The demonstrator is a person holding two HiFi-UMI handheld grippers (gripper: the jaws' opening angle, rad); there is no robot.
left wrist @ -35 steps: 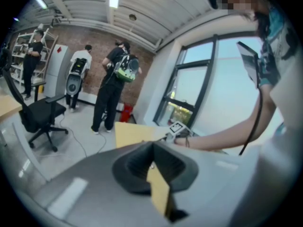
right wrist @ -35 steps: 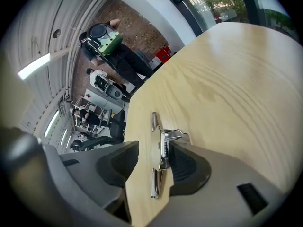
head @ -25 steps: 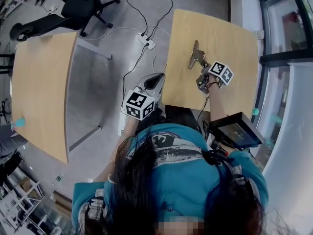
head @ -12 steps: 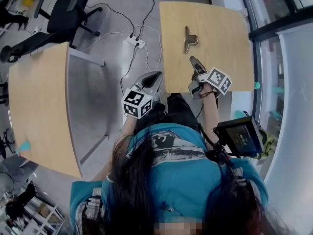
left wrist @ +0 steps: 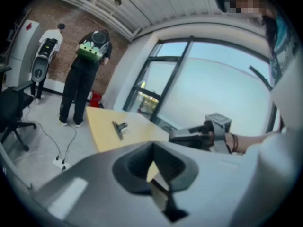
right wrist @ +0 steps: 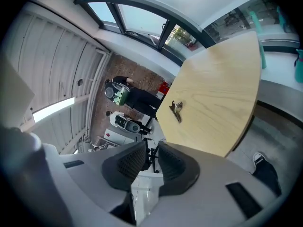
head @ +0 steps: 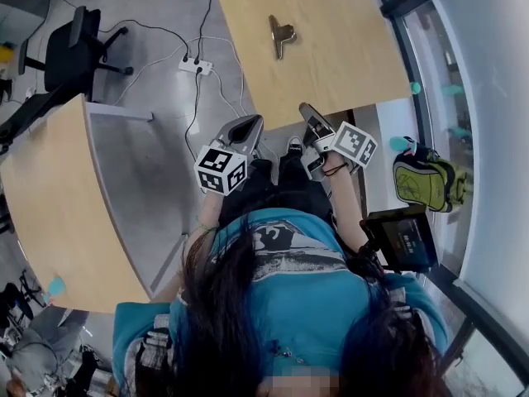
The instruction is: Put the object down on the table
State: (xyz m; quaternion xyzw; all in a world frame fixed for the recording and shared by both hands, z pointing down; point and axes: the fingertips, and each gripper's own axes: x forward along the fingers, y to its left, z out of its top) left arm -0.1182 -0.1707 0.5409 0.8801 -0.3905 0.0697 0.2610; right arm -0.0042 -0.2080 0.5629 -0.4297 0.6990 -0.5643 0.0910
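Observation:
A metal bulldog clip (head: 281,33) lies flat on the light wooden table (head: 347,48), with nothing touching it. It also shows as the clip (left wrist: 119,126) in the left gripper view and the clip (right wrist: 176,110) in the right gripper view. My right gripper (head: 306,112) hovers off the table's near edge, well short of the clip. Its jaws are closing, with a narrow gap and nothing between them (right wrist: 151,148). My left gripper (head: 248,125) hangs beside it over the floor. Its tips meet, and it holds nothing (left wrist: 154,148).
A second wooden table (head: 41,188) stands at the left, with an office chair (head: 70,44) behind it. A power strip (head: 197,64) and cables lie on the floor between the tables. A green bag (head: 426,180) sits by the window wall. A person (left wrist: 87,74) stands beyond the table.
The right gripper has drawn back from beside the clip to beyond the table's near edge, and its jaws have narrowed. The clip stays on the table. The view has pulled away.

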